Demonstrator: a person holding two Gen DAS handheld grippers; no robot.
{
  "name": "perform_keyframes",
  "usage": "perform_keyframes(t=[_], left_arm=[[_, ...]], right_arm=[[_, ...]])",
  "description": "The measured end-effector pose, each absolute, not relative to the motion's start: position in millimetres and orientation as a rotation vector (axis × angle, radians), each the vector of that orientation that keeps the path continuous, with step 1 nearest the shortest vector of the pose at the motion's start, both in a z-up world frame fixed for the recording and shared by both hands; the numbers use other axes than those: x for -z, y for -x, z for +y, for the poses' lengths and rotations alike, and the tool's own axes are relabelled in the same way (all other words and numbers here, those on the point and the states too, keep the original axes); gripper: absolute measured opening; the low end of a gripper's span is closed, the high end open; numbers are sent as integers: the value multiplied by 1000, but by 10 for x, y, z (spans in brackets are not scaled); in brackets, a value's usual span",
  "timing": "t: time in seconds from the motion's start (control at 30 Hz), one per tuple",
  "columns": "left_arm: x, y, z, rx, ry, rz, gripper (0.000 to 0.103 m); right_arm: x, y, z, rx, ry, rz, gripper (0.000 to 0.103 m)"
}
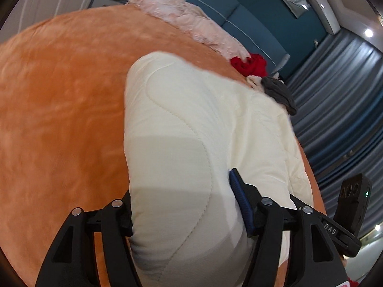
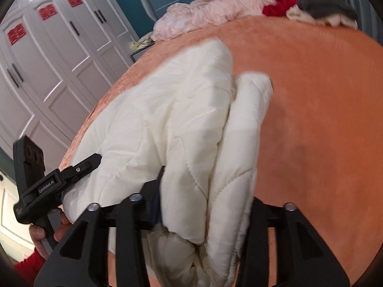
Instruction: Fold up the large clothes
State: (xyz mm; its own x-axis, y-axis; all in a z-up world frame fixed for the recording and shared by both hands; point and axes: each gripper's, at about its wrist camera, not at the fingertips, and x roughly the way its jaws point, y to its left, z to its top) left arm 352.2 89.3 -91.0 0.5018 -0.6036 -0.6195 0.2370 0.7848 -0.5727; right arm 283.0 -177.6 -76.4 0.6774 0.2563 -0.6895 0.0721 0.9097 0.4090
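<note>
1. A cream quilted garment (image 1: 191, 124) lies on the orange bedspread (image 1: 59, 95), its long axis running from the grippers toward the headboard (image 1: 239, 16)
2. The left gripper (image 1: 186, 205) has its jaws spread wide around a thick fold, pressed against it on both sides
3. The right gripper (image 2: 205, 205) likewise clamps a bunched, doubled-over end (image 2: 227, 167)
4. Beyond lie a pink blanket (image 1: 191, 16), red cloth (image 1: 250, 64) and grey cloth (image 1: 280, 91)
</note>
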Motion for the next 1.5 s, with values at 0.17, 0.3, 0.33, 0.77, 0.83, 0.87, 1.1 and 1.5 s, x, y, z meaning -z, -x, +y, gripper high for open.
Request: perform_keyframes(t=[0.17,0.3,0.33,0.77,0.83,0.87,1.1,1.5], left_arm=[[741,-3377,1191,467,476,968,68],[203,-3198,1378,308,286,892,65],[69,-3190,1370,280,250,874,65],[471,-4156,162,133,-27,923,18],[596,-4193,116,118,-48,914,16],[671,-4224,86,118,-62,901,15],[931,-4337,-57,97,-99,850,14],[1124,-4480,-156,90,-105,825,14]], right_arm=[[528,-2553,-1910,-116,-479,862,53],[60,-2191,-2026,-54,-384,766,53],[-51,-2177,-2025,-32,-352,743,53],[258,-3646,-1384,62,-95,832,20],[503,-3724,-1382,73,-79,864,17],[636,-3749,-1382,83,-67,868,17],[944,-3782,-1517,80,-146,833,17],[1102,-3808,-1463,131,-132,753,17]])
